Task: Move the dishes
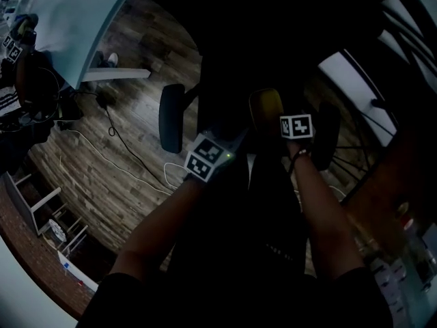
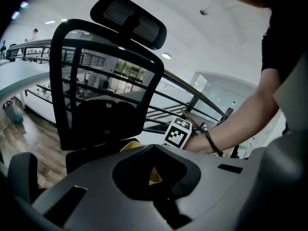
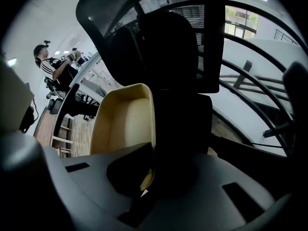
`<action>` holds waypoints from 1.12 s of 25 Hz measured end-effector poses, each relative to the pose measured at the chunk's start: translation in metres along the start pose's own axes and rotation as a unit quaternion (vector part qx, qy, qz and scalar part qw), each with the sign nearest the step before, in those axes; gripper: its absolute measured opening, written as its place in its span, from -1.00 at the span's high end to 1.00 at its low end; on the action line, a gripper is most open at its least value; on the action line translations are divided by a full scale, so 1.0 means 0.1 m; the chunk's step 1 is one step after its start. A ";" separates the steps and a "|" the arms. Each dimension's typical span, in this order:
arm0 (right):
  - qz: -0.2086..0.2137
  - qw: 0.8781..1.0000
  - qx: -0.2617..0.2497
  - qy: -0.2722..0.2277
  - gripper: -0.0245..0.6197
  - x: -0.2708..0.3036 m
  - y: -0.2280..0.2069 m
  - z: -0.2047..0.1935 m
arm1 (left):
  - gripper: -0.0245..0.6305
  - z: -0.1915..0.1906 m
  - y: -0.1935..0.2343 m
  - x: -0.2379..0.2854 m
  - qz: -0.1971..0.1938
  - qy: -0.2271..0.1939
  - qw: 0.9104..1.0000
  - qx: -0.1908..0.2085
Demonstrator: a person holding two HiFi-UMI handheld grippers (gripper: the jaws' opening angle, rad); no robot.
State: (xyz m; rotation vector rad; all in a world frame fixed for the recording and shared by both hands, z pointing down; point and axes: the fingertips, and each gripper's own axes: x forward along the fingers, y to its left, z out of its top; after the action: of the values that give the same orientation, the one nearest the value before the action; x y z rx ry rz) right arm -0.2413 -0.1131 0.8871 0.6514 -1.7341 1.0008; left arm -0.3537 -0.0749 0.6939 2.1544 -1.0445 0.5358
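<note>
A: Item one, left gripper (image 2: 155, 177)?
B: A sliver of the rectangular yellow dish (image 3: 122, 124) shows between its jaws. Clenched or loose, I cannot tell.
A: Item two, right gripper (image 3: 143, 179)?
B: Jaws clamped on the dish's near rim, the dish rising beyond them. Hazard: a rim-only pinch may let it pivot, slip, or strike the office chair (image 2: 96, 95) just behind.

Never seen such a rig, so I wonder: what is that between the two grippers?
A pale yellow dish, seen in the head view; the right gripper view shows the right gripper shut on its rim.
</note>
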 end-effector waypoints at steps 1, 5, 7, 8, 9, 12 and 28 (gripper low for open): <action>-0.001 1.000 0.004 -0.002 0.88 -0.10 0.04 0.01 | 0.96 0.04 -0.03 -0.04 -0.002 -0.004 1.000 0.003; -0.004 0.999 0.013 -0.029 0.88 -0.51 0.15 0.10 | 0.95 0.20 -0.14 -0.22 -0.011 -0.017 1.000 0.024; -0.001 0.999 0.019 -0.043 0.87 -0.73 0.19 0.11 | 0.96 0.25 -0.20 -0.30 -0.012 -0.020 0.999 0.033; -0.001 0.999 0.022 -0.048 0.88 -0.83 0.21 0.08 | 0.96 0.26 -0.25 -0.33 -0.015 -0.019 0.999 0.037; -0.001 0.998 0.026 -0.051 0.88 -0.93 0.22 0.03 | 0.96 0.27 -0.30 -0.36 -0.018 -0.018 0.999 0.040; -0.005 0.997 0.036 -0.065 0.87 -1.16 0.22 -0.03 | 0.96 0.34 -0.39 -0.46 -0.028 -0.022 0.998 0.056; -0.051 0.971 0.161 -0.167 0.87 -2.35 -0.26 -0.70 | 0.96 0.74 -1.35 -0.23 -0.143 -0.005 0.972 0.187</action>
State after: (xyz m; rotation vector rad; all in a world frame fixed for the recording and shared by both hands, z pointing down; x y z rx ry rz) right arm -0.1011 -0.0716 0.6890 1.1608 -1.8158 1.1626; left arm -0.2543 -0.0555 0.5755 2.5836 -0.6560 0.6223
